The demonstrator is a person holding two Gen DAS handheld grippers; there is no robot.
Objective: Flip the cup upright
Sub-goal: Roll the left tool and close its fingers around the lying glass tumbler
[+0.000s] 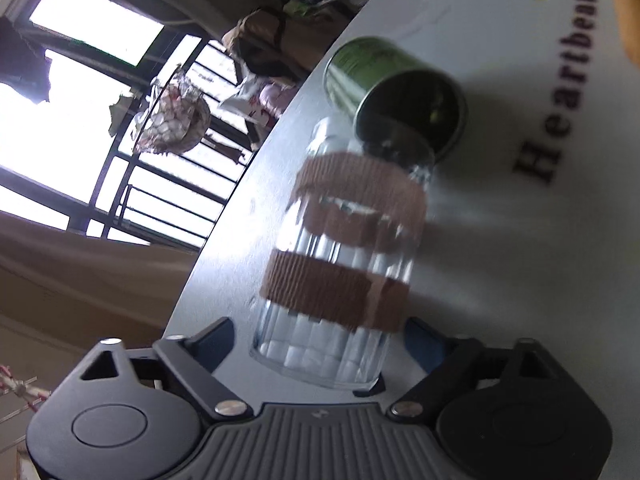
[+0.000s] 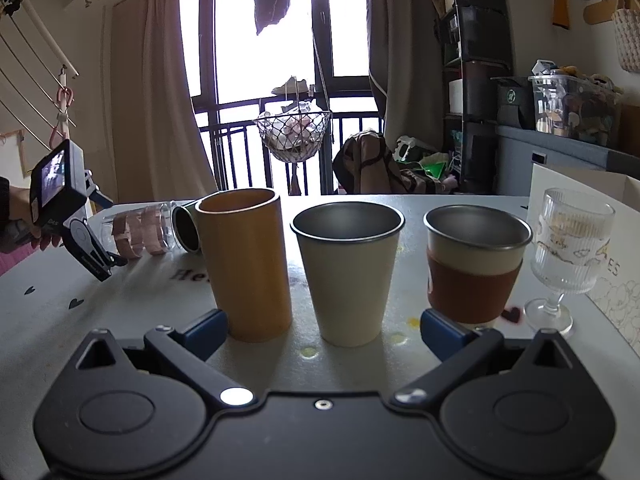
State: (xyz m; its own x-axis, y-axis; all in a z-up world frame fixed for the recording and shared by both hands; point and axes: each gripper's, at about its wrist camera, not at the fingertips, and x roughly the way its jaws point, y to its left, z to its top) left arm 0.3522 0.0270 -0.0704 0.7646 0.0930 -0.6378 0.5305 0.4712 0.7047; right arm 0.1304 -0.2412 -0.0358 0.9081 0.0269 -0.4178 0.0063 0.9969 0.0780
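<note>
A clear ribbed glass cup (image 1: 344,264) with two brown bands lies on its side on the white table (image 1: 500,240). Its base sits between the blue-padded fingers of my left gripper (image 1: 316,340), which stand wide apart around it without clearly touching. The right wrist view shows the same cup (image 2: 136,232) lying at the far left with the left gripper (image 2: 116,258) at its end. My right gripper (image 2: 320,330) is open and empty, low over the table in front of the upright cups.
A green tin cup (image 1: 396,96) lies on its side just beyond the glass, its mouth also visible in the right wrist view (image 2: 186,230). Upright stand a tan cup (image 2: 246,264), a white cup (image 2: 348,272), a brown-sleeved cup (image 2: 474,264) and a stemmed glass (image 2: 566,252). A card (image 2: 600,236) stands at right.
</note>
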